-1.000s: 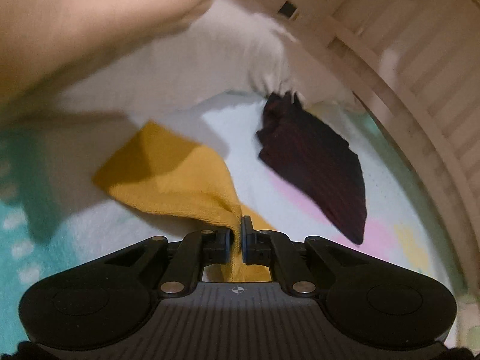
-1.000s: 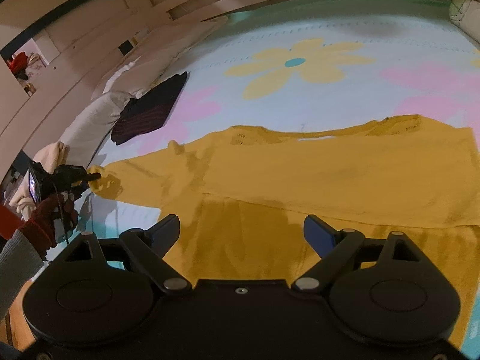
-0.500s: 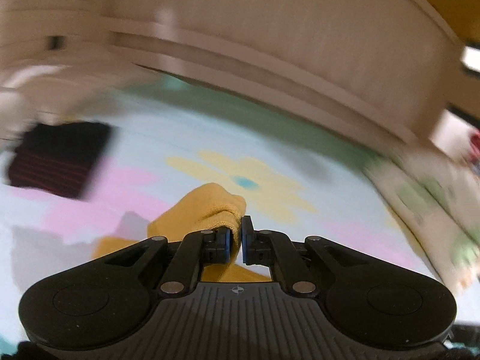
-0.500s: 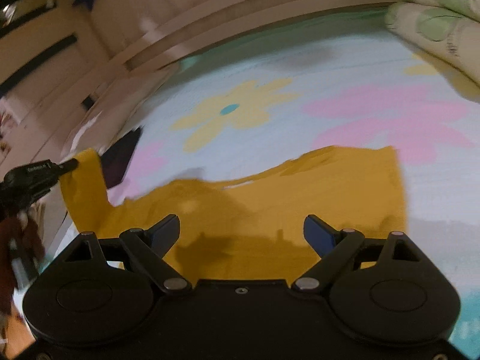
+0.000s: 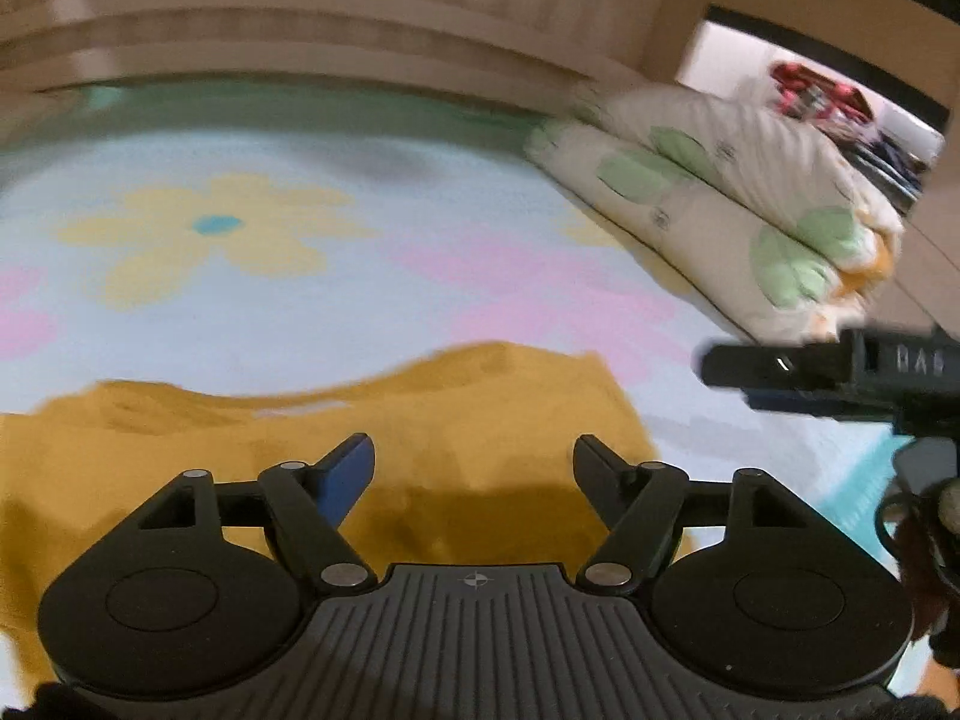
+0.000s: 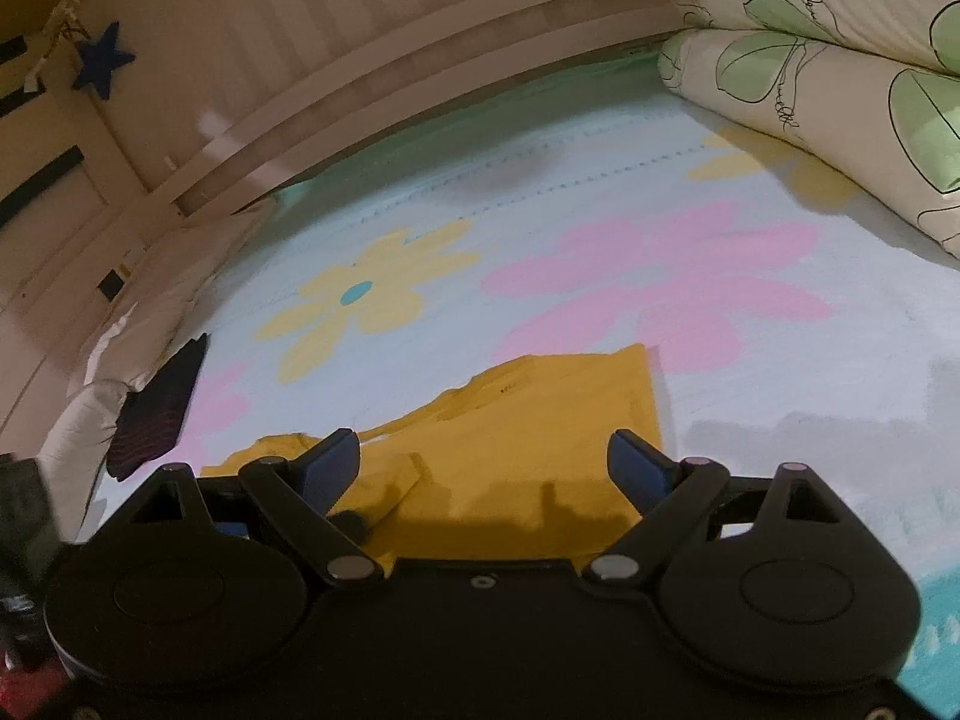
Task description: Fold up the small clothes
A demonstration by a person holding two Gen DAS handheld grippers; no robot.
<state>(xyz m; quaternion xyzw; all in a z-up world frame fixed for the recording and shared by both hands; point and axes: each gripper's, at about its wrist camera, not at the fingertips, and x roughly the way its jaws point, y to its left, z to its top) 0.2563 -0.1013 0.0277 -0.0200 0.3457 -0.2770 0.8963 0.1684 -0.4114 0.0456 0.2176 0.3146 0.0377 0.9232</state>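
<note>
A mustard-yellow sweater (image 5: 336, 438) lies folded on the flowered bed sheet (image 5: 336, 300); it also shows in the right wrist view (image 6: 540, 438). My left gripper (image 5: 474, 462) is open and empty, just above the sweater's near part. My right gripper (image 6: 486, 462) is open and empty over the sweater's near edge, and it shows from the side at the right of the left wrist view (image 5: 798, 366).
A folded dark striped garment (image 6: 159, 414) lies at the left by a white pillow (image 6: 120, 360). A rolled quilt with green leaves (image 6: 840, 90) sits at the right, and also shows in the left wrist view (image 5: 738, 198). A wooden bed rail (image 6: 390, 60) runs along the back.
My left gripper carried the yellow sleeve to the right over the sweater, then opened and let it go. The sweater now lies narrower. My right gripper stayed open.
</note>
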